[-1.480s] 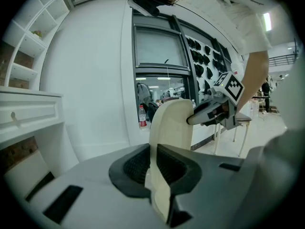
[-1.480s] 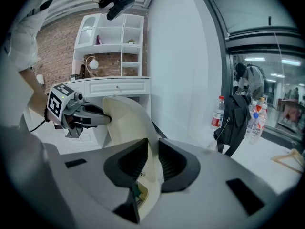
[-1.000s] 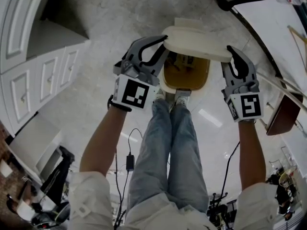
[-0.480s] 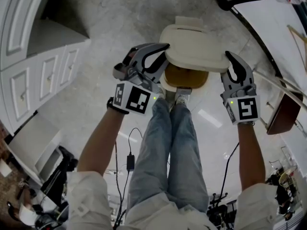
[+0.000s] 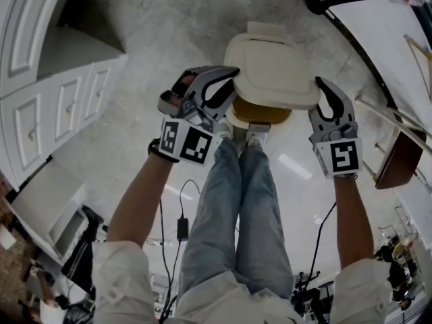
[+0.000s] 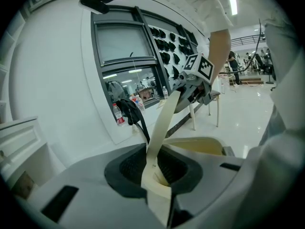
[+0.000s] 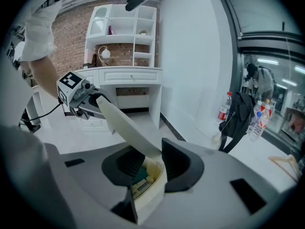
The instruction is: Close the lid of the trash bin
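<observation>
Right now the left gripper [image 5: 228, 79] is clamping the lid [image 5: 270, 69] by its side rim. In the left gripper view the thin cream edge is running straight out from between the two dark pads, which are pressing on it from either side. Across from it, the right gripper [image 5: 322, 90] is taking the opposite side rim. Its jaws have just been opening a little, yet the rim's corner is sitting between them and appears to be touching both pads, so I am reading this as a loosening grasp rather than a release.

The lid is therefore lying between the two grippers, its longer span stretching from one to the other, with neither hand nearer than its partner. Its hinged end is pointing away beyond the fingertips, and its free front edge is hanging on the near side, towards the person. The trash bin [image 5: 263, 110] is standing directly beneath the jaws of both grippers. A narrow slice of its brownish inside is showing under that front edge, so the lid is tilting slightly and not yet seating.

Judging from this, the coming move is calling for a short downward press from both sides together. The lid itself is looking like smooth, pale cream plastic, a rounded rectangle with a raised block at the hinge end.
</observation>
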